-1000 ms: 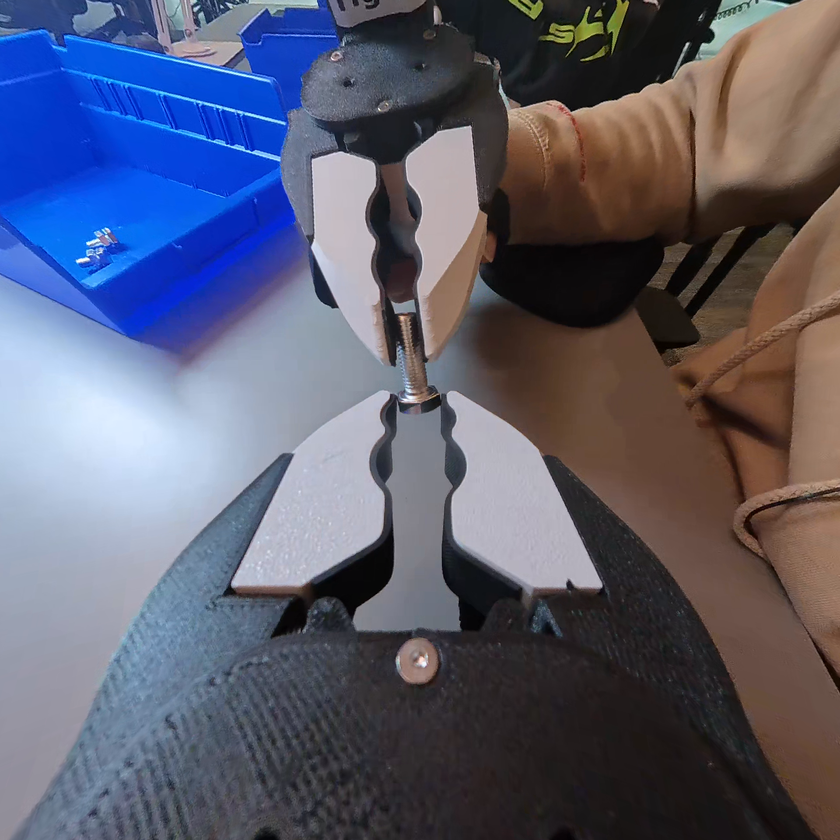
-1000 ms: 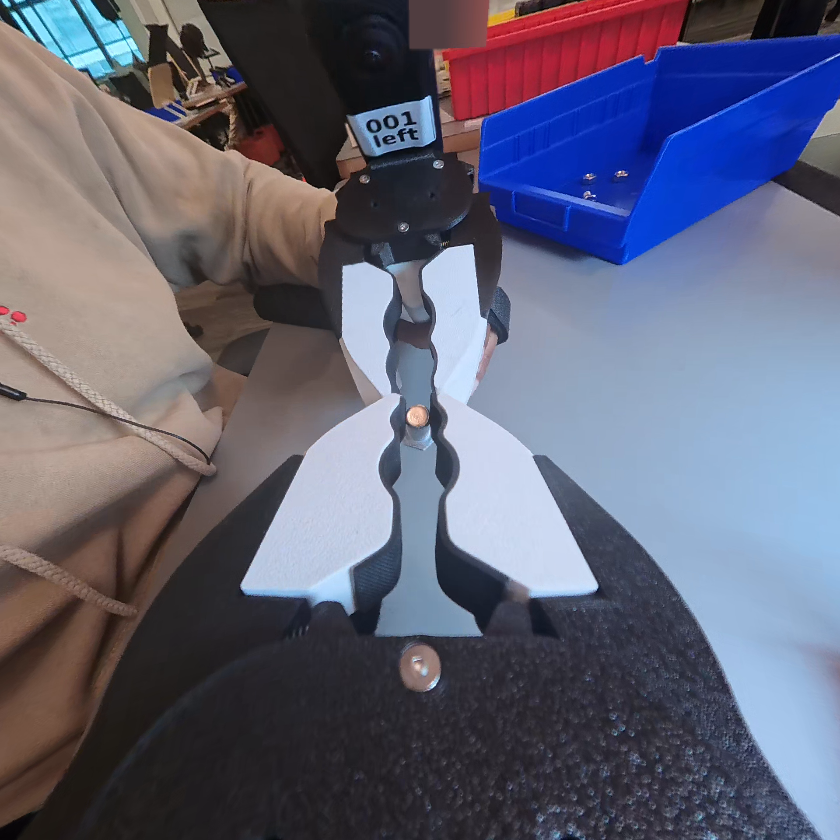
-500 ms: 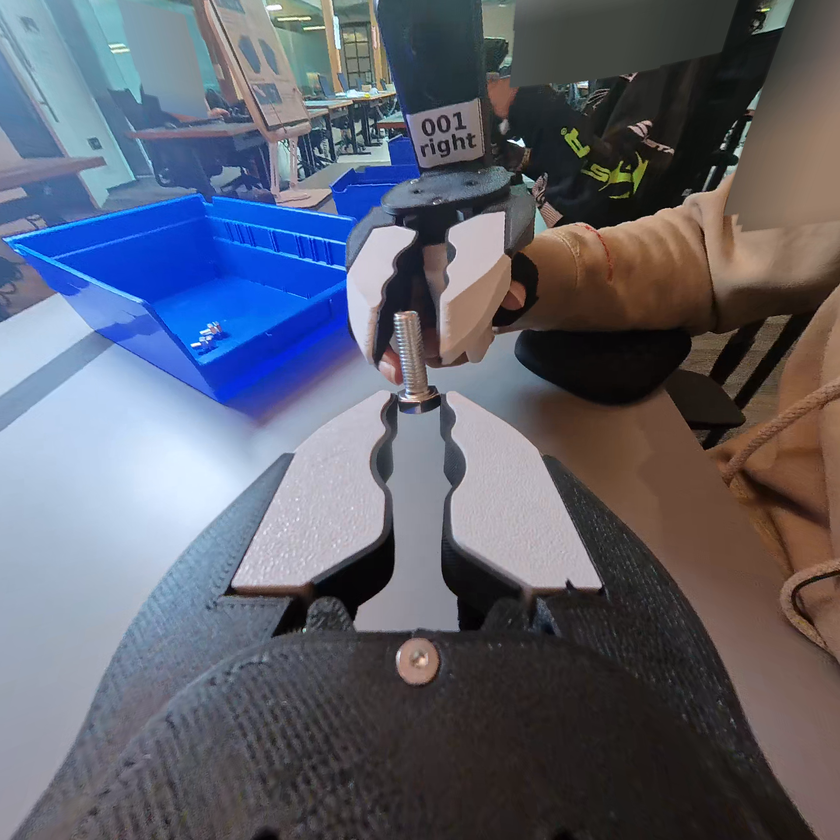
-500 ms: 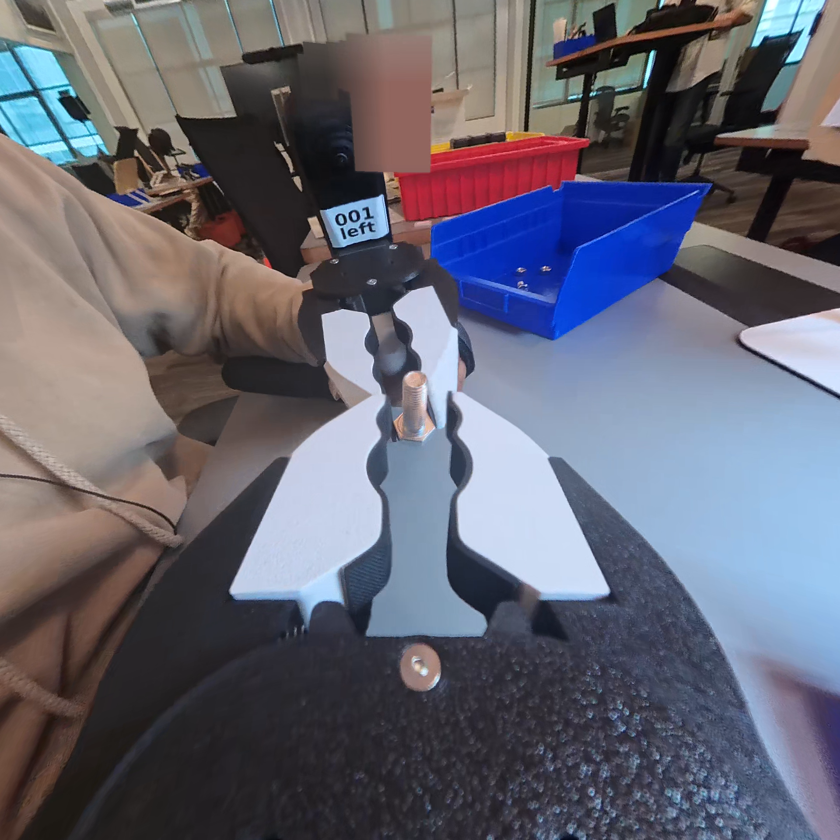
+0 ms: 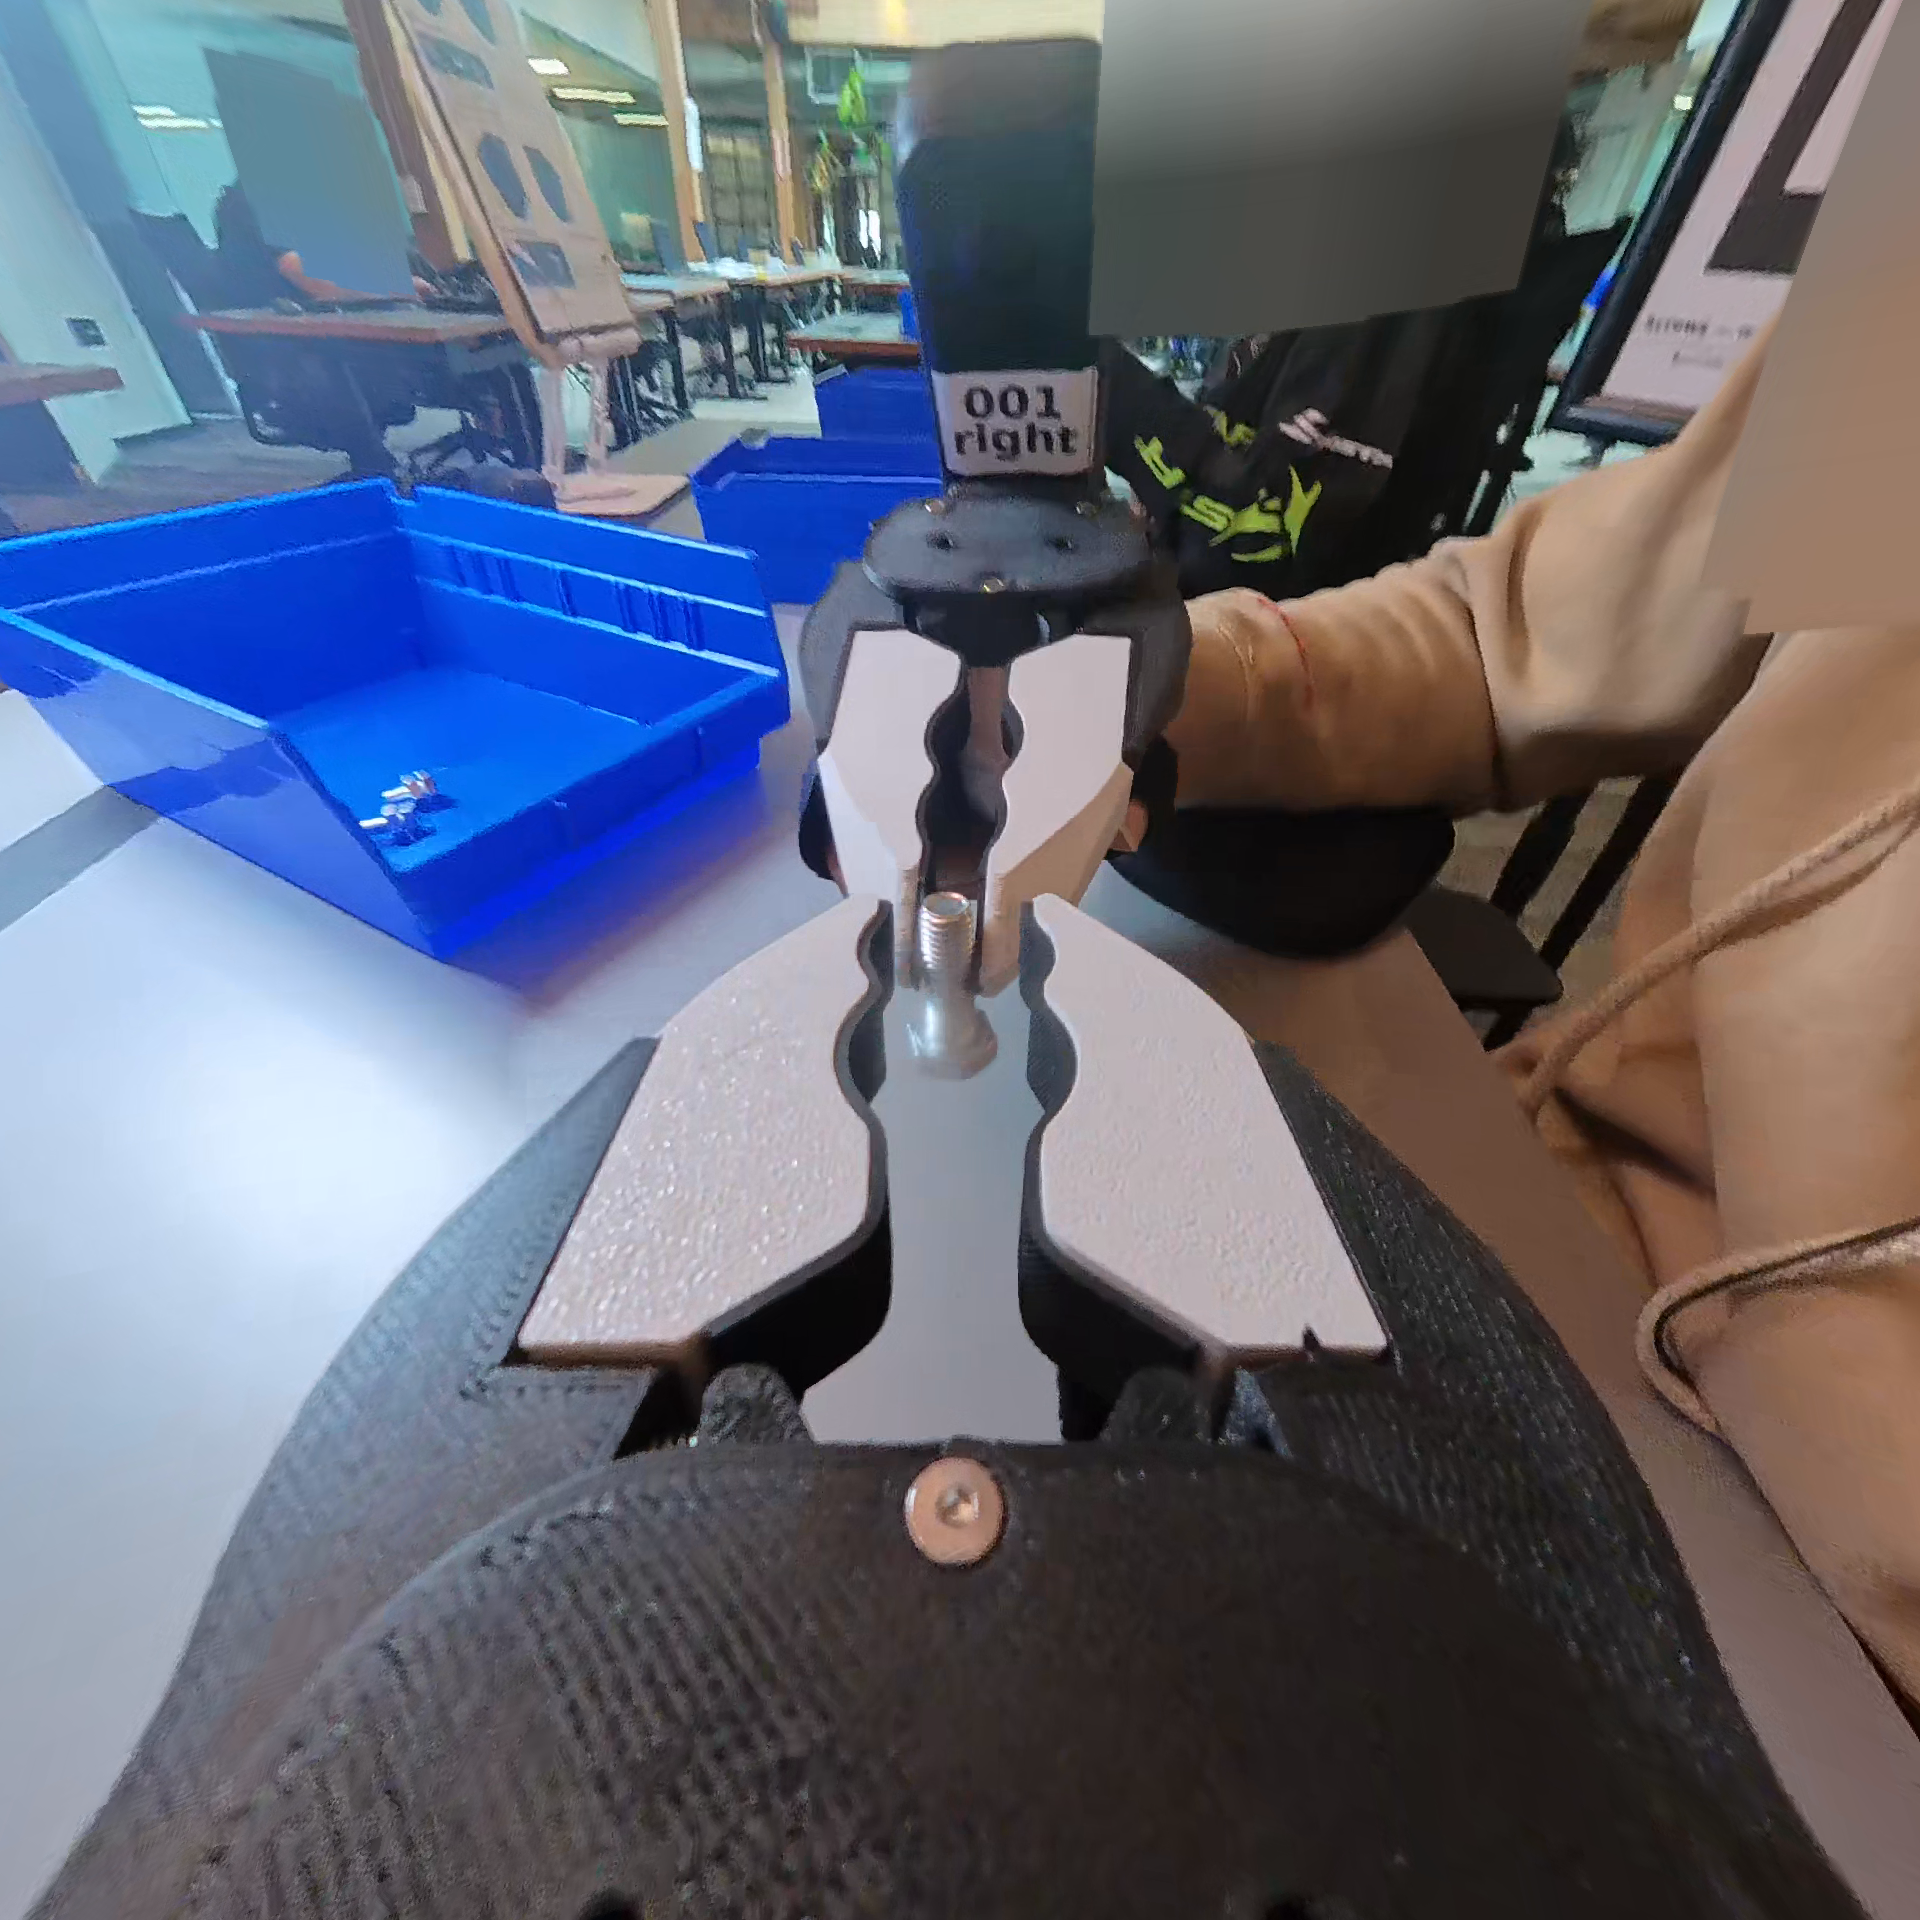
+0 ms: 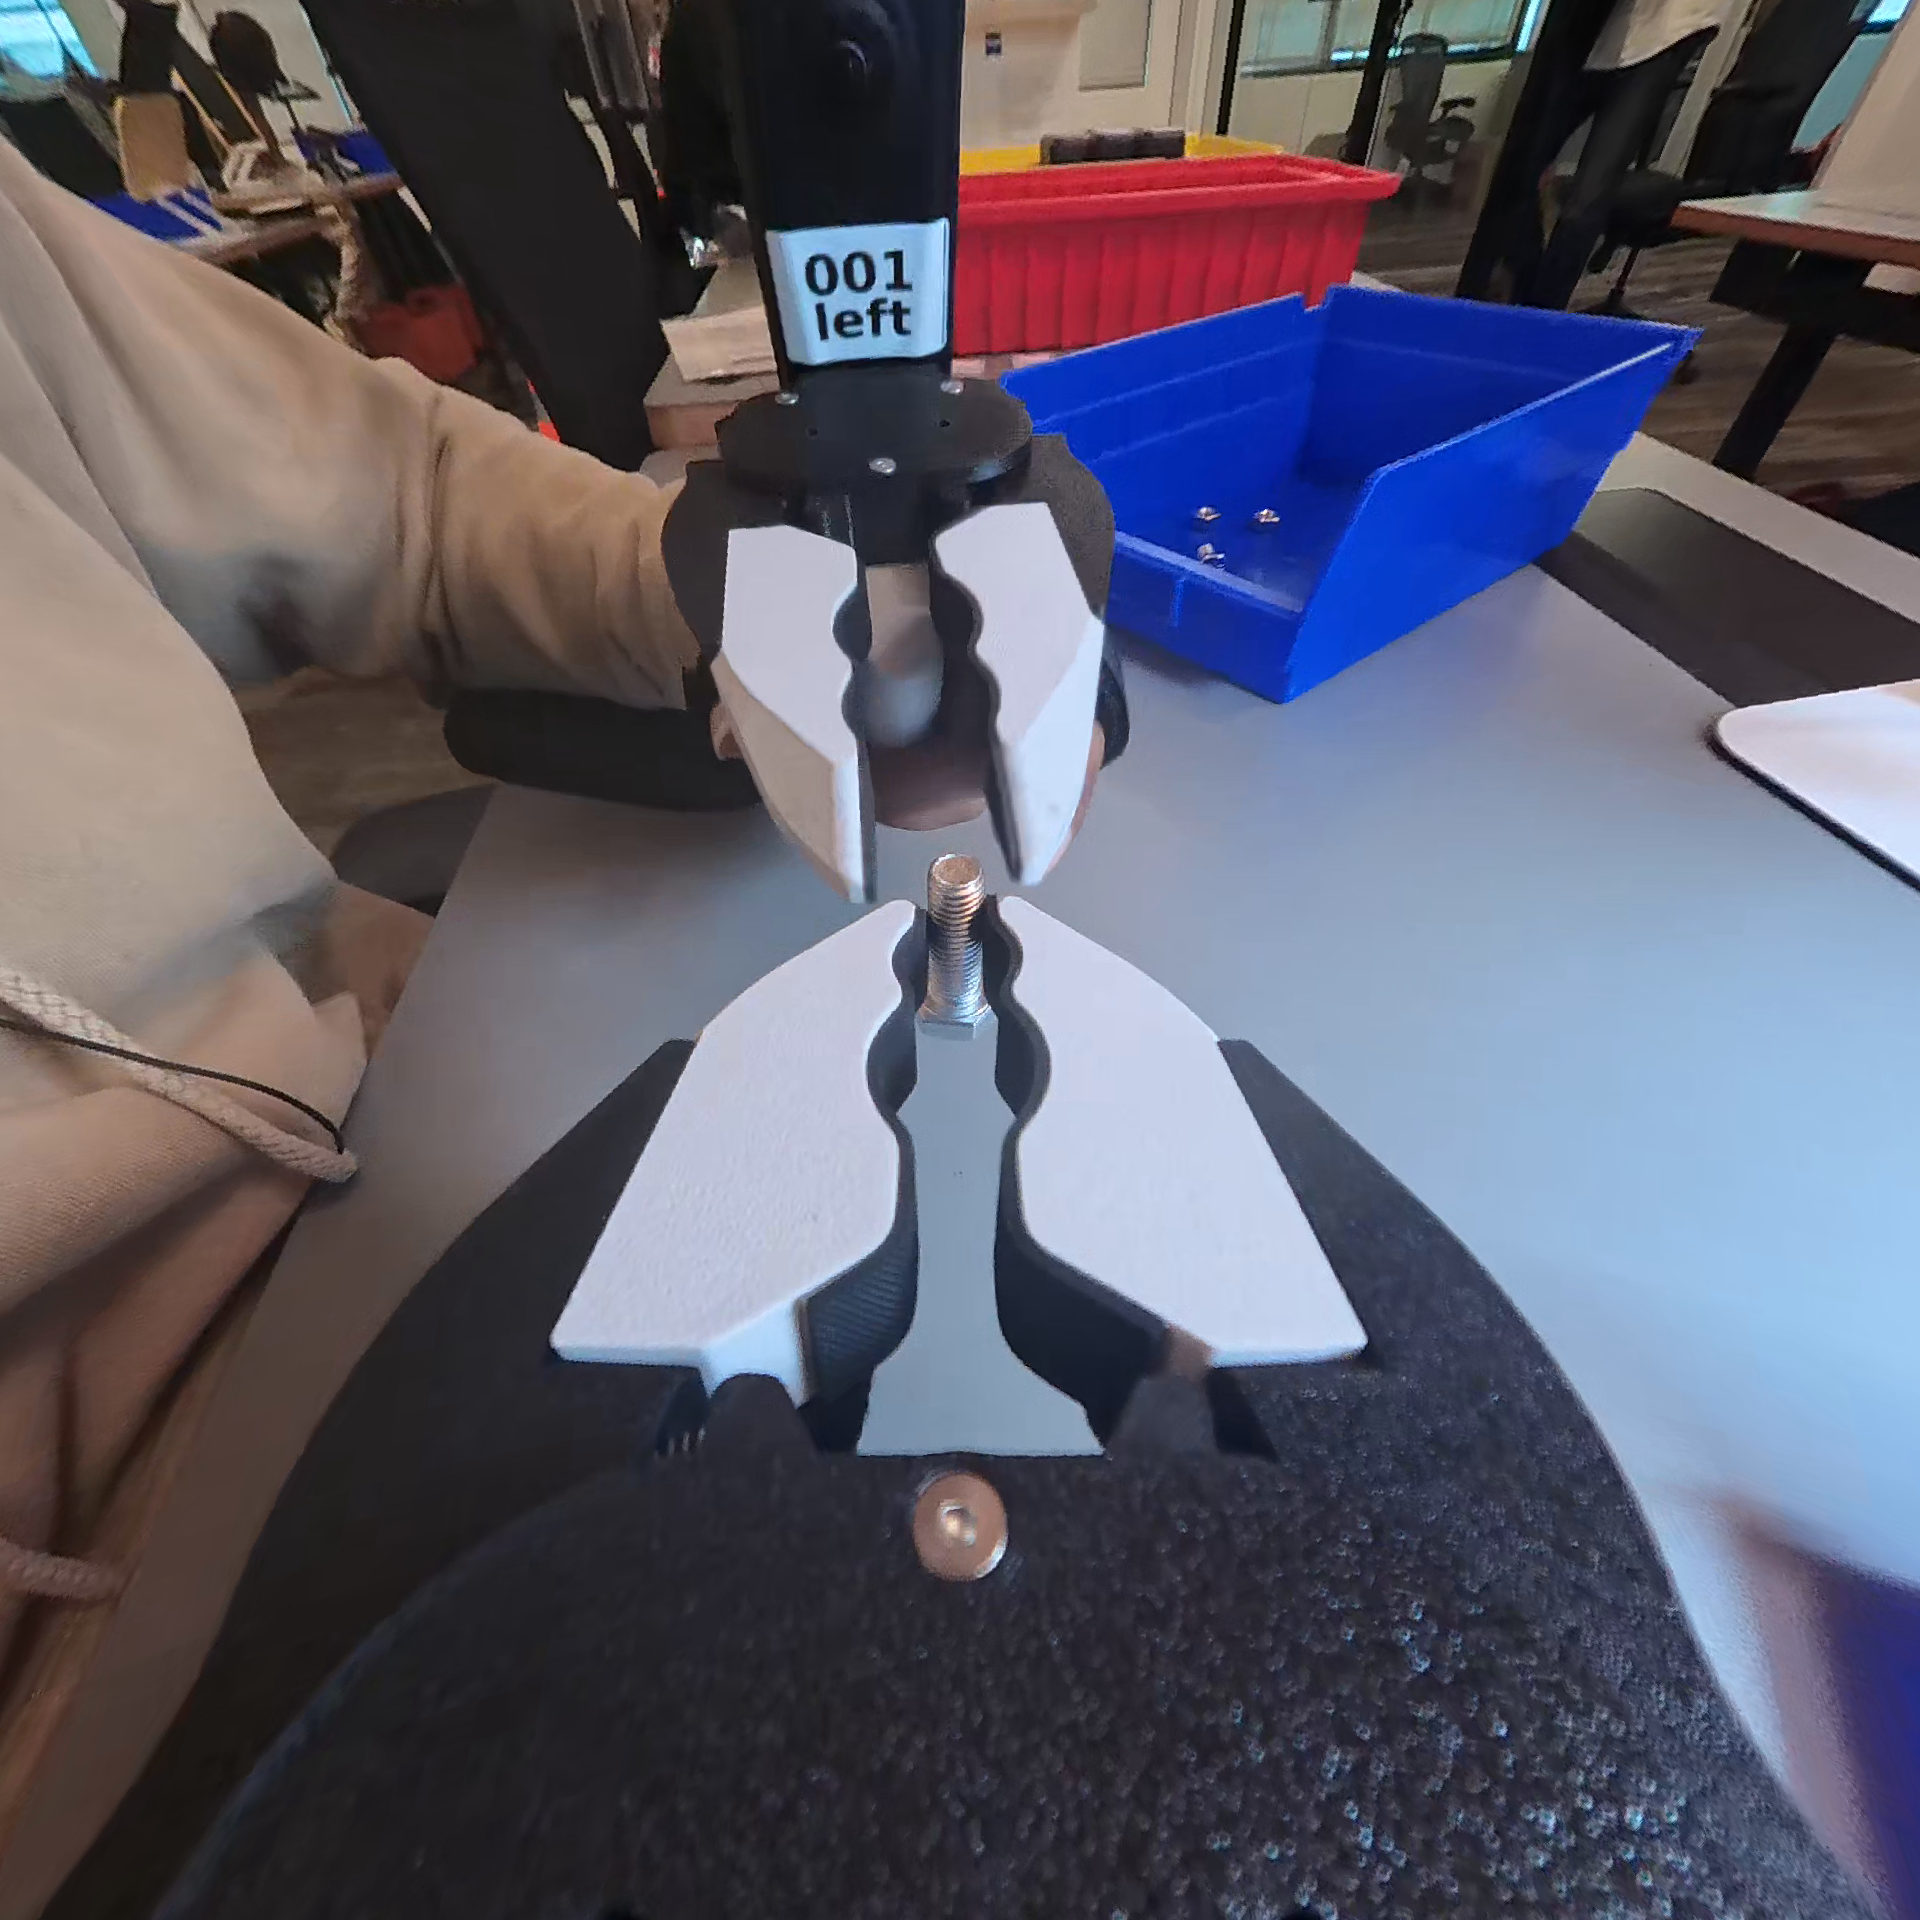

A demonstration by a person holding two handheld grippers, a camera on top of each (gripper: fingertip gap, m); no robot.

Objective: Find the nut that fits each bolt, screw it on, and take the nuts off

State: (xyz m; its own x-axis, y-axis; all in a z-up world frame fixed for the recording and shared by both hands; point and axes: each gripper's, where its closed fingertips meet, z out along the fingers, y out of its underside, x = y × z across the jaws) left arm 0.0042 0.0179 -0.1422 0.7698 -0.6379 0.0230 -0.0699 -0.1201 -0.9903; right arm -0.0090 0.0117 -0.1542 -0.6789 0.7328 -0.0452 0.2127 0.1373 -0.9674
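Right gripper (image 6: 956, 909) pinching the bolt (image 6: 956, 951) by its shank, upright, just above the counter (image 5: 260, 1091). Left gripper (image 5: 956, 912) spread, fingertips to either side of the threaded end, not touching it in the right wrist view.

Hex piece at the bolt's lower end seated in a notch between the right gripper's fingers, smeared in the left wrist view; head or nut, impossible to tell. Bolt's foot and any contact with the counter hidden. Part of a hand (image 6: 925, 790) visible through the gap of the left gripper, the rest covered by black housing and a beige sleeve (image 6: 364, 540). Lower right corner of the right wrist view blurred into a blue-violet streak, nothing legible there.

Counter pale grey, matte. Blue bin (image 5: 582, 603) at middle left of the left wrist view, a few small metal pieces (image 5: 405, 805) on its floor, too small to sort. Red bin (image 6: 1143, 239) at top centre of the right wrist view; white mat (image 6: 1829, 769) cut off by the right edge. Behind all this, an open office with desks and chairs.
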